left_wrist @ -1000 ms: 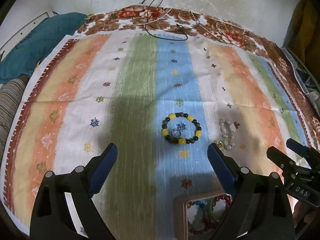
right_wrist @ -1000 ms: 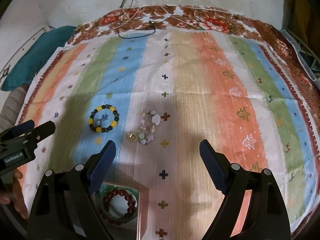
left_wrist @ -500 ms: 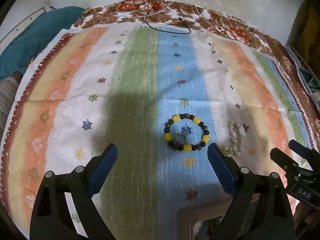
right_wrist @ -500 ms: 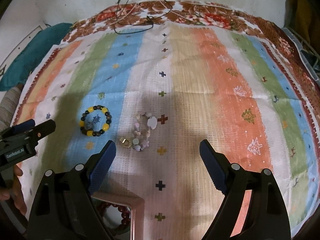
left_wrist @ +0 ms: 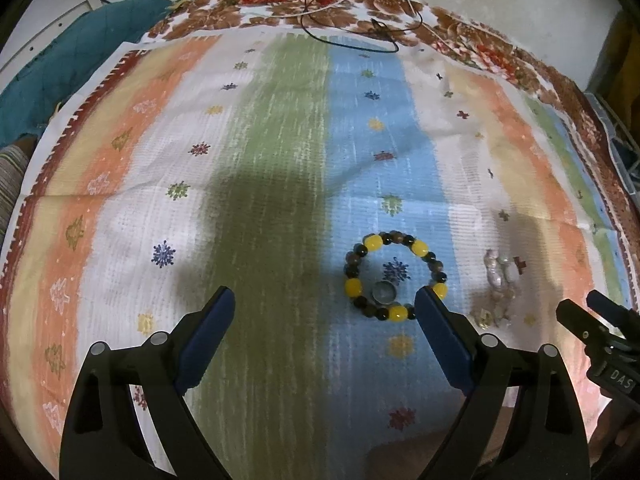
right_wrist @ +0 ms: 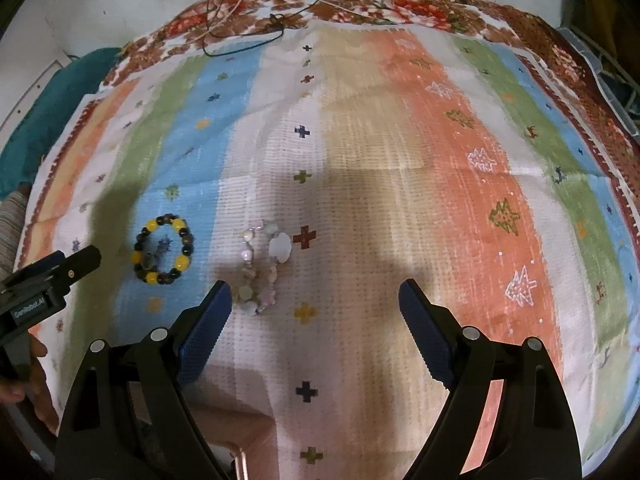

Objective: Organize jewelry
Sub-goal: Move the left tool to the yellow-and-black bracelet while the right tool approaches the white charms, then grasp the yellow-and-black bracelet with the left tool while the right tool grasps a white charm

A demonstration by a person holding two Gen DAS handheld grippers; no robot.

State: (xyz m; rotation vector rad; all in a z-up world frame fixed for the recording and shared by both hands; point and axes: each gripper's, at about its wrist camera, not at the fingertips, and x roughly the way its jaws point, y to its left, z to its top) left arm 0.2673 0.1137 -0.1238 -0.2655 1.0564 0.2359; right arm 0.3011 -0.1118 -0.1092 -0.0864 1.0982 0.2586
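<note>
Both grippers over a striped cloth (right_wrist: 360, 152) on which two bracelets lie flat and well apart from one another. The left gripper (left_wrist: 324, 308) is spread wide and holds nothing; the right gripper (right_wrist: 316, 300) is likewise spread wide and empty. The yellow-and-dark beaded bracelet (left_wrist: 394, 274) rests on the blue stripe as an almost round ring, so it offers no long axis; it lies just ahead of the left gripper and toward that gripper's right finger (left_wrist: 436, 320), whose tip overlaps the ring's near right edge in the left wrist view, though contact cannot be confirmed. A small round charm (left_wrist: 384, 292) sits inside the ring at its near side. The pale beaded bracelet (right_wrist: 262, 266) lies collapsed into a narrow loop, its long axis running away from the camera, just ahead of the right gripper's left finger (right_wrist: 208, 320) and off the gripper's centre line. In the right wrist view the yellow-and-dark bracelet (right_wrist: 162, 248) appears between the left gripper's tip (right_wrist: 60, 272) and the pale one. Judged from this layout, each hand is nearer to its own bracelet, and either would need to shift sideways to centre the beads between its fingers. A box corner (right_wrist: 236, 460) shows at the lower edge.
</note>
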